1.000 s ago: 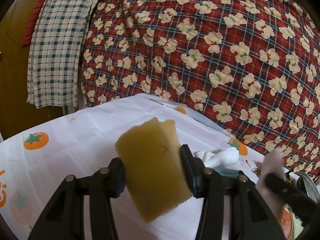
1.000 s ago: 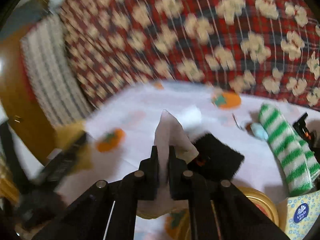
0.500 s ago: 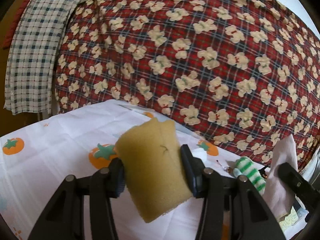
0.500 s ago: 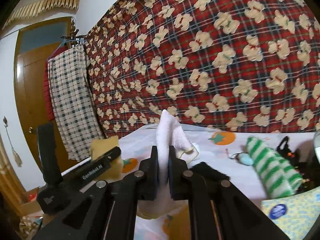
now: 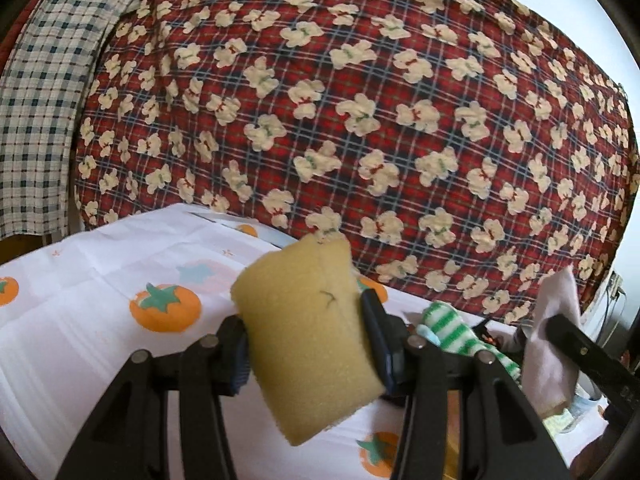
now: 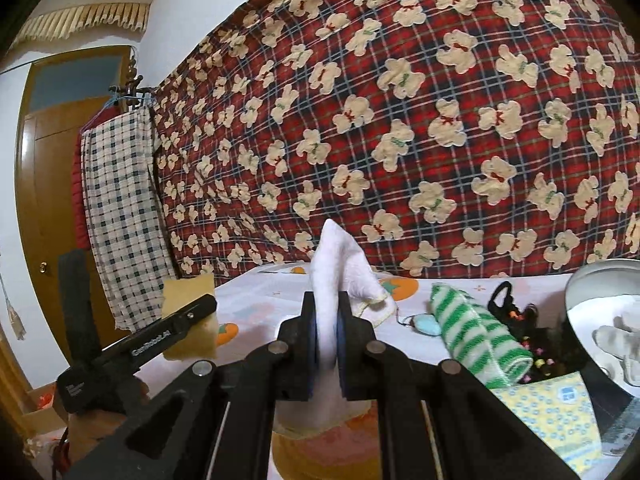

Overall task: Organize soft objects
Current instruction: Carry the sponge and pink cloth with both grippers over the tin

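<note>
Now, by line:

Left tongs [image 5: 308,344]: clamped on the sponge [image 5: 308,320], one pad on each flank, the foam bulging out above and below the grip.

Right tongs [image 6: 327,338]: pressed together on the white cloth [image 6: 336,256], which is pinched flat between the pads and stands up in a soft peak above them.

Where the held things are: both are off the worktop [image 5: 80,320] and carried in the air over it; the sponge over the left part, the cloth over the middle, towards the near edge.

Deciding relation: the two tongs sit side by side, apart, each pointing across the worktop to its far edge. In the right wrist view the left tongs [image 6: 176,320] with the sponge [image 6: 188,288] lie to the left of the cloth; nothing touches between them.

Long axis: the sponge's length runs along the tongs' pointing line, tilted up away from the camera; the cloth's fold runs upright.

Nearer hand: the striped cloth [image 6: 476,340], rolled and lying at the right side of the worktop, is closer to the right tongs, so the right hand would likely serve that side.

Sponge's look: yellow, open-pored foam, rounded corners, a small dark thread on its face.

Cloth's look: white, thin, limp, with a pale hemmed edge drooping to the right.
</note>
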The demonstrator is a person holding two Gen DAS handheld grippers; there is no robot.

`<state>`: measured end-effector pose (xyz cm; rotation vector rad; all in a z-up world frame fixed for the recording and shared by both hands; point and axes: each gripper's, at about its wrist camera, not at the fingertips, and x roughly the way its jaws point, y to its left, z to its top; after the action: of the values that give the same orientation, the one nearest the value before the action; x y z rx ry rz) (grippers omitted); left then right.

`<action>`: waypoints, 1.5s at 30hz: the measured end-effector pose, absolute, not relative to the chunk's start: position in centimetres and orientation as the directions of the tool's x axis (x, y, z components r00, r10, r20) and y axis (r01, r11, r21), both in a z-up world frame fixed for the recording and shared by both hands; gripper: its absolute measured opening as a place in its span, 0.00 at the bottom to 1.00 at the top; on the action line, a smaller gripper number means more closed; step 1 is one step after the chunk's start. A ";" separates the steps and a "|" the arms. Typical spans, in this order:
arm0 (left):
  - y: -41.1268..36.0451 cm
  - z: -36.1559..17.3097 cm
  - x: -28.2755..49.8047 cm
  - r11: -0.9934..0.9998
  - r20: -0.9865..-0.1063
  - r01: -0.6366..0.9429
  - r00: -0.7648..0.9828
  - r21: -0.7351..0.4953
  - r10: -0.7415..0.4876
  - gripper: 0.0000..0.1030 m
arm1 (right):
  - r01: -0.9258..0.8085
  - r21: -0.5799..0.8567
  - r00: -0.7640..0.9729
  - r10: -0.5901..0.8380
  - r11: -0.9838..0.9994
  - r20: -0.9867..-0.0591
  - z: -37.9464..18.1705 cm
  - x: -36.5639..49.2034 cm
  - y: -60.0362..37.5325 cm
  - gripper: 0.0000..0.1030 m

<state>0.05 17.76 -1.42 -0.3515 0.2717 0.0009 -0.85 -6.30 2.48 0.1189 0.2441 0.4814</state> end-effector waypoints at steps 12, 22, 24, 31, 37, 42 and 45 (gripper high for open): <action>11.2 0.0 -1.7 0.949 -0.253 0.056 0.957 -0.310 -0.139 0.47 | -0.382 0.146 0.895 0.405 0.912 -0.187 2.4 -2.2 -10.5 0.09; 5.3 1.7 -2.5 0.956 -0.252 0.149 0.944 -0.253 -0.214 0.47 | -0.326 0.198 0.924 0.356 0.924 -0.140 3.0 -3.1 -15.8 0.09; 3.9 2.0 -2.6 0.955 -0.255 0.173 0.938 -0.242 -0.234 0.47 | -0.315 0.199 0.930 0.344 0.928 -0.132 3.1 -3.3 -16.8 0.09; -0.6 2.8 -2.6 0.946 -0.261 0.248 0.918 -0.207 -0.298 0.47 | -0.256 0.187 0.956 0.278 0.948 -0.099 3.6 -4.1 -20.7 0.09; -4.3 3.4 -2.4 0.935 -0.259 0.304 0.903 -0.181 -0.343 0.47 | -0.198 0.217 0.972 0.220 0.956 -0.085 3.9 -4.2 -24.6 0.09; -7.0 3.8 -2.2 0.922 -0.259 0.345 0.887 -0.175 -0.381 0.47 | -0.167 0.221 0.979 0.189 0.961 -0.081 4.0 -4.3 -26.8 0.09; -8.7 3.9 -2.2 0.916 -0.260 0.366 0.880 -0.162 -0.398 0.47 | -0.146 0.207 0.983 0.165 0.967 -0.078 4.1 -4.4 -27.9 0.09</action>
<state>-2.18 -8.72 3.92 -0.1089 0.2935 -0.3988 -4.42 -27.87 4.11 0.2016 0.0951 0.1578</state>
